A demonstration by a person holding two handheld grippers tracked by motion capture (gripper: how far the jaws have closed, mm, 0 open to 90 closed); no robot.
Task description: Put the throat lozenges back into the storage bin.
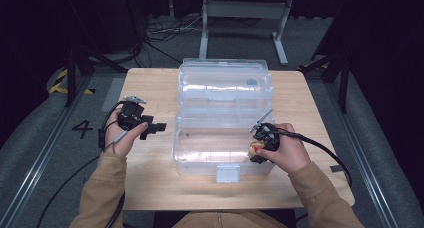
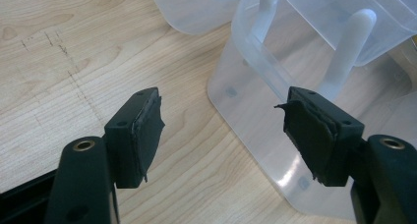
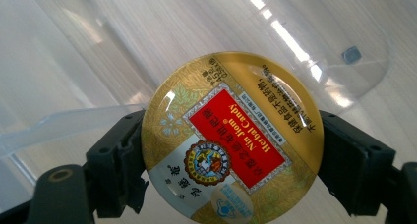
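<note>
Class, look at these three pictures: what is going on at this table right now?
A person works at a wooden table with a gripper in each hand. The right gripper has its jaws clamped on a round gold candy tin, held at the near right part of an open clear plastic box. The left gripper waits open and empty beside the box's left side.

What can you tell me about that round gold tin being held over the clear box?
The candy tin is a flat, round, seemingly metal container with a glossy gold lid. A red label at its middle reads "Nin Jiom Herbal Candy", with Chinese lettering, a round emblem and a pale patch. The print appears upside down in the right gripper view. The right gripper clamps it edge to edge between its black jaws. It is held at the near right corner of the open clear plastic box.
</note>
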